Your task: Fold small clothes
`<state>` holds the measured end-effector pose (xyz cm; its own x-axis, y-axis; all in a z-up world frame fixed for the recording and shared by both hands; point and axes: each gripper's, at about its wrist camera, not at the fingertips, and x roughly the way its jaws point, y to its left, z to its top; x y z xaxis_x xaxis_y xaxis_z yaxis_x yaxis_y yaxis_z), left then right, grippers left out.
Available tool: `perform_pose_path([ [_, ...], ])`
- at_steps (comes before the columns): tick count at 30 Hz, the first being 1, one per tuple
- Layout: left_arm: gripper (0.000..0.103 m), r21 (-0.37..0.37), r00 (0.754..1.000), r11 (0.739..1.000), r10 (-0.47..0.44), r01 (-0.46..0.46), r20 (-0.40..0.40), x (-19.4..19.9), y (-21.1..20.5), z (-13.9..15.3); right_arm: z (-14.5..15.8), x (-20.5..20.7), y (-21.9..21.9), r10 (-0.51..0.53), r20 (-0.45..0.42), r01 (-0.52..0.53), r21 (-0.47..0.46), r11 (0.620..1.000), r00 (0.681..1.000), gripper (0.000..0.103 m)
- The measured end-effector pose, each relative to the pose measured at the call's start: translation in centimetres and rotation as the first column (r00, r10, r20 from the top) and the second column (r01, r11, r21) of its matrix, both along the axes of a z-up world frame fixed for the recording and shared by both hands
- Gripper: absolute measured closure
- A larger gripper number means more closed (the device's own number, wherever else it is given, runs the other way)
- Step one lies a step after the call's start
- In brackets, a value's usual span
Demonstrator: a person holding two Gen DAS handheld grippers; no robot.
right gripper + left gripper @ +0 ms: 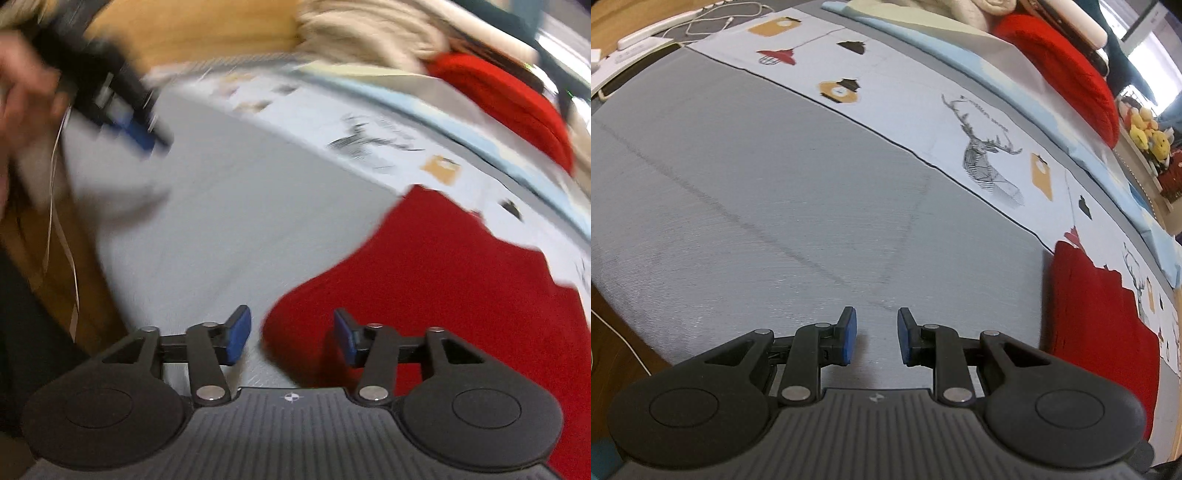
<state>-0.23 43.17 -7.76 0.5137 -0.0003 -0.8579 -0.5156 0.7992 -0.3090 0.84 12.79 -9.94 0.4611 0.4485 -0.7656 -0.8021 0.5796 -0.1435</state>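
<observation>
A red garment (1100,332) lies flat at the right end of the grey mat (775,184), partly over a light-blue printed cloth (905,103). My left gripper (877,336) hovers over bare grey mat to the left of the garment, its blue pads apart with nothing between them. In the blurred right wrist view, my right gripper (291,339) stands open low over the near left edge of the red garment (443,288); its pads do not press the cloth. The left gripper (142,134) shows at the upper left, held by a hand (26,96).
A pile of clothes with a red knit piece (1063,62) and beige fabric (960,11) sits behind the printed cloth. White cables (701,22) and a phone lie at the far left. Stuffed toys (1148,133) stand at the right. The wooden table edge (613,343) shows near left.
</observation>
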Motion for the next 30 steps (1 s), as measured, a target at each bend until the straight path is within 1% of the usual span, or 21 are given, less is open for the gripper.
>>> perform_pose_path([
  [1,0.077,-0.001,1.000,1.000,0.003,-0.003,-0.001,-0.1,0.2,-0.1,-0.9,-0.2,0.8,0.019,0.021,-0.017,-0.058,0.998,1.000,0.050],
  [3,0.077,-0.003,1.000,1.000,0.005,-0.005,-0.001,-0.2,0.6,-0.1,-2.3,-0.5,1.7,0.029,0.087,-0.015,-0.156,0.988,0.996,0.050],
  [4,0.077,-0.003,1.000,1.000,0.004,-0.004,0.000,-0.3,0.7,-0.2,-2.7,-0.4,2.0,0.032,0.114,-0.011,-0.179,0.984,0.993,0.050],
  [7,0.077,-0.004,1.000,1.000,0.007,-0.007,0.002,-0.2,1.2,-0.3,-3.2,-0.4,2.5,0.045,0.148,-0.015,-0.198,0.980,0.988,0.050],
  [9,0.077,-0.008,1.000,1.000,0.014,-0.013,0.002,-0.1,1.4,-0.3,-3.5,-0.9,2.7,0.067,0.175,-0.028,-0.217,0.976,0.982,0.052],
  [10,0.077,-0.010,1.000,1.000,0.015,-0.015,0.002,-0.1,1.5,-0.4,-3.6,-1.0,2.8,0.077,0.185,-0.035,-0.224,0.974,0.980,0.057],
  [11,0.077,-0.011,1.000,1.000,0.015,-0.015,0.003,-0.1,1.5,-0.4,-3.7,-1.0,3.1,0.085,0.190,-0.041,-0.227,0.973,0.978,0.060],
  [12,0.077,-0.013,1.000,1.000,0.012,-0.012,0.005,-0.1,1.5,-0.4,-3.9,-0.9,3.3,0.092,0.194,-0.046,-0.229,0.972,0.977,0.066],
  [13,0.077,-0.013,1.000,1.000,0.009,-0.009,0.006,0.0,1.5,-0.4,-3.8,-1.0,3.4,0.093,0.195,-0.048,-0.227,0.973,0.976,0.076],
  [15,0.077,-0.007,1.000,1.000,-0.001,0.001,0.003,0.0,1.4,-0.4,-3.1,-0.8,3.4,0.064,0.184,-0.030,-0.183,0.983,0.981,0.083],
  [16,0.077,-0.002,1.000,1.000,-0.007,0.007,-0.001,0.0,1.3,-0.5,-2.5,-0.7,3.4,0.046,0.185,-0.017,-0.156,0.988,0.982,0.084],
  [20,0.077,0.002,1.000,1.000,-0.003,0.003,-0.016,0.3,1.2,-0.7,-0.1,-2.9,3.6,0.057,0.270,-0.028,-0.110,0.993,0.961,0.085],
  [21,0.077,0.001,1.000,1.000,-0.001,0.001,-0.020,0.4,1.1,-0.8,0.3,-3.4,3.8,0.075,0.275,-0.048,-0.103,0.994,0.959,0.085],
  [23,0.077,-0.004,1.000,1.000,0.000,0.000,-0.031,0.8,0.7,-1.0,0.6,-4.4,4.3,0.143,0.268,-0.119,-0.104,0.987,0.953,0.085],
  [24,0.077,-0.008,0.999,1.000,-0.001,0.000,-0.035,0.9,0.4,-1.1,0.7,-4.7,4.5,0.166,0.252,-0.145,-0.097,0.985,0.953,0.085],
  [25,0.077,-0.009,0.999,1.000,-0.004,0.003,-0.034,1.2,0.0,-1.0,0.9,-4.6,4.5,0.164,0.221,-0.151,-0.074,0.986,0.961,0.085],
  [27,0.077,-0.005,0.999,1.000,-0.017,0.017,-0.031,1.9,-1.1,-0.8,1.8,-3.9,4.3,0.107,0.188,-0.104,-0.026,0.994,0.976,0.085],
  [28,0.077,-0.004,0.999,1.000,-0.023,0.023,-0.032,2.2,-1.7,-0.7,2.7,-3.1,3.9,0.051,0.166,-0.055,0.021,0.998,0.985,0.085],
  [30,0.077,0.000,0.999,0.999,-0.041,0.041,-0.027,3.1,-3.2,-0.4,4.8,-1.8,2.6,-0.042,0.139,0.027,0.104,0.994,0.989,0.085],
])
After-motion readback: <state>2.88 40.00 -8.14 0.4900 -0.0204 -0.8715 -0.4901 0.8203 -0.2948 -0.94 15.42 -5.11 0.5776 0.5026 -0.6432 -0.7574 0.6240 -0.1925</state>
